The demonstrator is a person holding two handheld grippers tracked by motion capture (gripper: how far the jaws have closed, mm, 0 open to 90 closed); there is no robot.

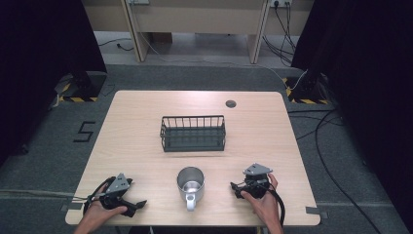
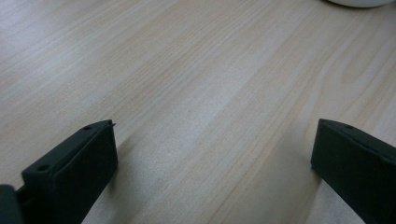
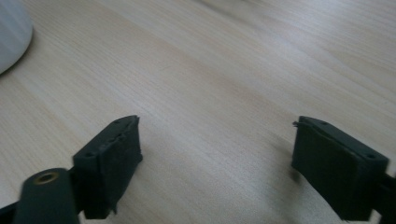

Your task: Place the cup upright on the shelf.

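Steel mug [image 1: 190, 185] sits at six o'clock on the wooden table [image 1: 136, 146], handle toward us, between our two tools; the wire basket [image 1: 193, 133] waits at centre, twelve o'clock from it. Left gripper [image 1: 138, 205] and right gripper [image 1: 235, 188] both rest with jaws apart and empty. We judge a rim-and-wall pinch steadier than the handle, lifting the mug level toward the basket.

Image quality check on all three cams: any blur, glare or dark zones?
High view: soft overall, table evenly lit, black curtains at both sides swallow detail, mild sheen inside the metal mug. Left gripper view: wood grain soft, the mug's edge at top blurred, faint shadow beside the left claw. Right gripper view: the mug a pale blur at left, right claw casts soft shadows.
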